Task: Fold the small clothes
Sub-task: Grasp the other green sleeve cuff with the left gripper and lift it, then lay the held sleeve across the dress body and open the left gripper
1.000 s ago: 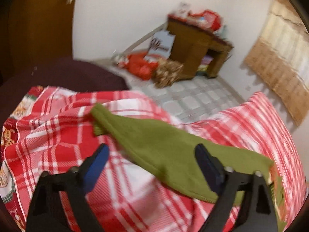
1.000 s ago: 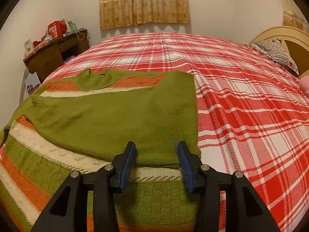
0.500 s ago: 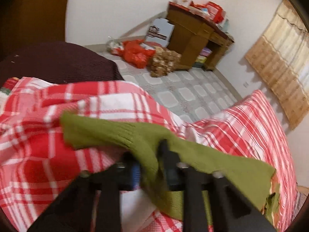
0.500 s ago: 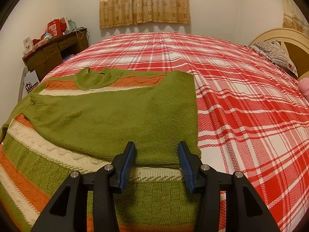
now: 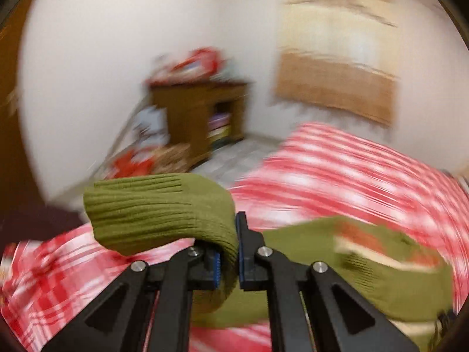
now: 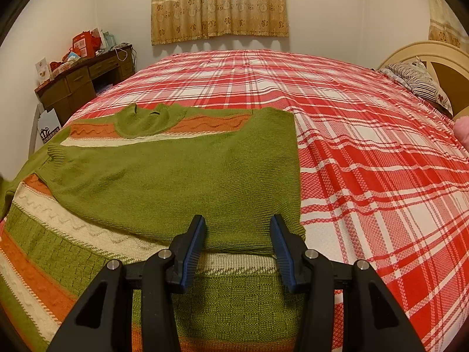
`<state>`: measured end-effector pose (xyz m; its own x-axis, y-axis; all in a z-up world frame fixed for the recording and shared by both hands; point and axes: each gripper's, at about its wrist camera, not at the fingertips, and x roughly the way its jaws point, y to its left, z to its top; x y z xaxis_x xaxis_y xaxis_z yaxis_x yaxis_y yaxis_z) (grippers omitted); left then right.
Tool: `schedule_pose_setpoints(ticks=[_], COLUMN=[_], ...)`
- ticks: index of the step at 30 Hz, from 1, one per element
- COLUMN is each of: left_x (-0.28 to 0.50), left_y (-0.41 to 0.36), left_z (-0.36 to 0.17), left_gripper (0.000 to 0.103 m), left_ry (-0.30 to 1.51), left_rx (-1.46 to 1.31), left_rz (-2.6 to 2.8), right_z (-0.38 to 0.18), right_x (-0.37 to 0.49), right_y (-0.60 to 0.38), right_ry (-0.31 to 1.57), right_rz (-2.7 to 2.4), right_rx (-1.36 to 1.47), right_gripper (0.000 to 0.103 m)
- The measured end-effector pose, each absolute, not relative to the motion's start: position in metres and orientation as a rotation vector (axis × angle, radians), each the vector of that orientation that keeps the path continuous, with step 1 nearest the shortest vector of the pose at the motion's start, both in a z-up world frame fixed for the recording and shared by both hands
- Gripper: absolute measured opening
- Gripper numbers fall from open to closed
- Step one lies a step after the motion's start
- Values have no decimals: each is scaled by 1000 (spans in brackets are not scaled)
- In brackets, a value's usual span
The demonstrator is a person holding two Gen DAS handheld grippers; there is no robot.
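A green sweater (image 6: 164,176) with orange and cream stripes lies flat on the red plaid bed (image 6: 366,146); its right sleeve is folded across the body. My right gripper (image 6: 237,243) is open, low over the folded sleeve's edge, holding nothing. In the blurred left wrist view, my left gripper (image 5: 228,252) is shut on the other green sleeve (image 5: 158,211), near its ribbed cuff, and holds it lifted above the bed. The sweater body (image 5: 381,258) shows to its right.
A wooden desk (image 6: 82,85) with red clutter stands left of the bed; it also shows in the left wrist view (image 5: 202,117). A striped pillow (image 6: 416,79) and headboard (image 6: 433,58) are at the far right. Curtains (image 6: 217,3) hang on the far wall.
My left gripper closed on the green sleeve and lifted it, swinging toward the sweater body. The right gripper has stayed open in place.
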<state>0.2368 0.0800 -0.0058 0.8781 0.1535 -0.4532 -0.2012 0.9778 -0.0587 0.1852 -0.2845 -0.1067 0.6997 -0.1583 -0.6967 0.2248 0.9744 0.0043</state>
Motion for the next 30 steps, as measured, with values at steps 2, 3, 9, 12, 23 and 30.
schedule_pose_setpoints(ticks=[2, 3, 9, 12, 23, 30], left_x=[234, 233, 236, 235, 210, 188], left_y=[30, 8, -86, -107, -106, -31], left_z=[-8, -12, -50, -69, -86, -92], left_gripper=[8, 8, 8, 8, 80, 97], left_ry=[457, 466, 546, 593, 676, 713], left_rx=[-40, -17, 106, 141, 212, 52], left_rz=[73, 28, -125, -142, -195, -125], right_z=[-107, -107, -107, -107, -108, -109], right_x=[185, 185, 185, 185, 186, 188], right_y=[-284, -284, -284, -285, -286, -284], right_ry=[766, 766, 763, 759, 759, 766], right_rz=[-214, -214, -214, -209, -207, -214], right_rx=[92, 93, 96, 106, 108, 94], right_gripper=[48, 48, 48, 48, 49, 49])
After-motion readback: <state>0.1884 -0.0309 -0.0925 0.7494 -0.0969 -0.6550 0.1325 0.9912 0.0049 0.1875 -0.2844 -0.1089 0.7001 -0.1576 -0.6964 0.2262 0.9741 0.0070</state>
